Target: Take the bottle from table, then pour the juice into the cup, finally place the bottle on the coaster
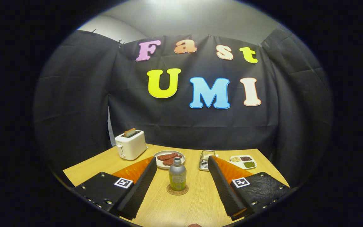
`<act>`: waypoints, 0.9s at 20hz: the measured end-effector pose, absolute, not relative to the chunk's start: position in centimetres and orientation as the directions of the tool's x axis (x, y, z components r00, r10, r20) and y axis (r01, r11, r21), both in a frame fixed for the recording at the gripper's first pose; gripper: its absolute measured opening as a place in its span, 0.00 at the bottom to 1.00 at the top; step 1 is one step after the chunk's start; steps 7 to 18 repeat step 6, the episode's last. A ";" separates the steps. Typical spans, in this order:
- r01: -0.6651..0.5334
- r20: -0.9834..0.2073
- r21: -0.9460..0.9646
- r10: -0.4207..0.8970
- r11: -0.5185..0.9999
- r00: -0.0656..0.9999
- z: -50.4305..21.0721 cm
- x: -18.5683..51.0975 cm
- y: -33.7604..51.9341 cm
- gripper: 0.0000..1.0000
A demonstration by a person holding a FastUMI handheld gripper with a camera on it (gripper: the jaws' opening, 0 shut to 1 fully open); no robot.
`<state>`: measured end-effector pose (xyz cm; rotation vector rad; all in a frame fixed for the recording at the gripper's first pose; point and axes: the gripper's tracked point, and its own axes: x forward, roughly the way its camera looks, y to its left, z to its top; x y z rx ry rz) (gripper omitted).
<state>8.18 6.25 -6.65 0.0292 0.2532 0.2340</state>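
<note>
A small bottle [177,174] with a grey cap and a yellow-green label stands upright on a round brown coaster [177,190] on the wooden table [184,208]. It stands between my two fingers, level with their tips, with a clear gap on each side. My gripper [181,168] is open and holds nothing. A ribbed glass cup [206,160] stands beyond the right fingertip.
A white toaster [131,144] with a slice of toast stands at the back left. A plate [169,158] with reddish food lies just behind the bottle. A white divided dish [244,161] of beans sits at the back right. Black cloth walls the booth behind the table.
</note>
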 end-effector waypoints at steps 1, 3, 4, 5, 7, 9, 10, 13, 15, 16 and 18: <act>-0.214 -0.243 0.061 0.222 0.975 0.944 -6.5 7.5 5.9 0.99; -0.180 -0.245 0.076 0.194 0.981 0.950 -6.5 6.1 4.9 0.99; -0.162 -0.238 0.088 0.179 0.983 0.955 -6.3 5.4 4.5 0.99; -0.153 -0.231 0.094 0.171 0.984 0.958 -6.3 4.9 4.4 0.99; -0.144 -0.227 0.095 0.162 0.985 0.960 -6.2 4.4 4.1 0.99; -0.144 -0.227 0.095 0.162 0.985 0.960 -6.2 4.4 4.1 0.99; -0.144 -0.227 0.095 0.162 0.985 0.960 -6.2 4.4 4.1 0.99; -0.144 -0.227 0.095 0.162 0.985 0.960 -6.2 4.4 4.1 0.99; -0.144 -0.227 0.095 0.162 0.985 0.960 -6.2 4.4 4.1 0.99; -0.144 -0.227 0.095 0.162 0.985 0.960 -6.2 4.4 4.1 0.99; -0.144 -0.227 0.095 0.162 0.985 0.960 -6.2 4.4 4.1 0.99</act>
